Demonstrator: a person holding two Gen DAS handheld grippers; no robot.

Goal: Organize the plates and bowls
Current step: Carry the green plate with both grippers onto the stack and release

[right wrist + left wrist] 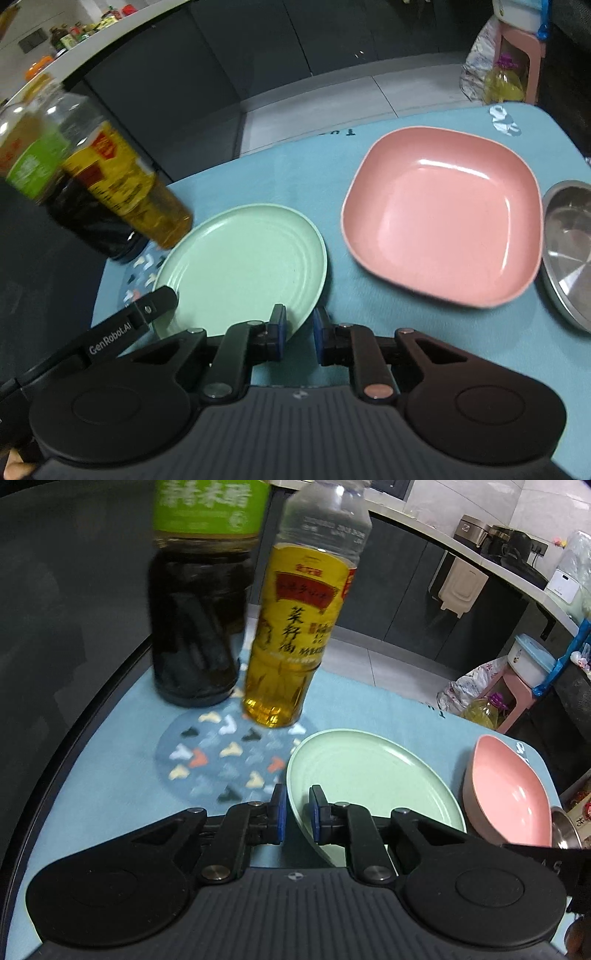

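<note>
A round pale green plate [369,775] lies on the blue mat [110,775]. In the left wrist view my left gripper [298,812] is shut on the plate's left rim, which runs between the blue pads. In the right wrist view my right gripper [299,332] is closed on the near right edge of the same green plate [240,258], and a finger of the left gripper [159,301] shows at the plate's left rim. A square pink bowl [443,221] sits to the plate's right, with a steel bowl [569,243] beyond it.
A dark vinegar bottle [195,627] and a yellow oil bottle [291,627] stand just behind the plate on a round patterned coaster [221,764]. The mat ends at the table's dark curved edge on the left. A pink stool [524,40] and an oil jug stand on the floor beyond.
</note>
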